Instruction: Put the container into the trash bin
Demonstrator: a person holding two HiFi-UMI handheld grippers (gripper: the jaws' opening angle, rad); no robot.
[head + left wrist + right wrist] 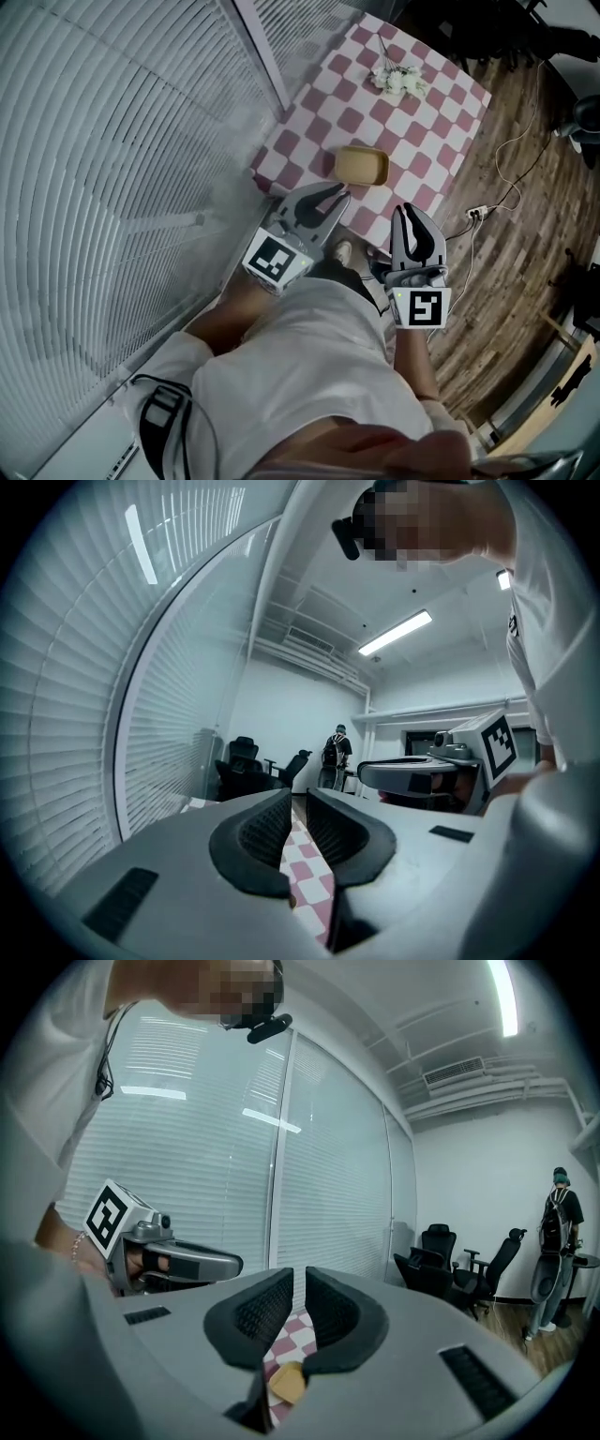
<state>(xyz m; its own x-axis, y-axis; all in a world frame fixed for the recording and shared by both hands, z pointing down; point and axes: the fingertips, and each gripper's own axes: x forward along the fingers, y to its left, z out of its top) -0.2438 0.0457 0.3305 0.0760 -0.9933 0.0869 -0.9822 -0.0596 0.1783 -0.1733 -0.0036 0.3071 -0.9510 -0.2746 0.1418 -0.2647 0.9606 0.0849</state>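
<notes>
counter (422, 103), square, pink-and-white chequered cloth: carries the task's thing and a posy.

left hand-held gripper (330, 195), grey, with marker cube: jaws closed together, nothing between them; tips near the counter's near edge, just short of the container.

right hand-held gripper (411, 208), same make: jaws likewise closed and empty, pointing toward the counter.

container (361, 166), tan, shallow, rectangular with rounded corners: sits on the counter near its near edge, ungrasped.

step, as judged: approach only. the next move calls for parting one pair of jaws and closing on the container's rim.

posy of white flowers (398, 80): far side of the counter, well apart, no obstacle.

white power strip with cable (477, 213): down beside the counter, out of the reach path.

trash bin: in no view; it must be found before carrying.
</notes>
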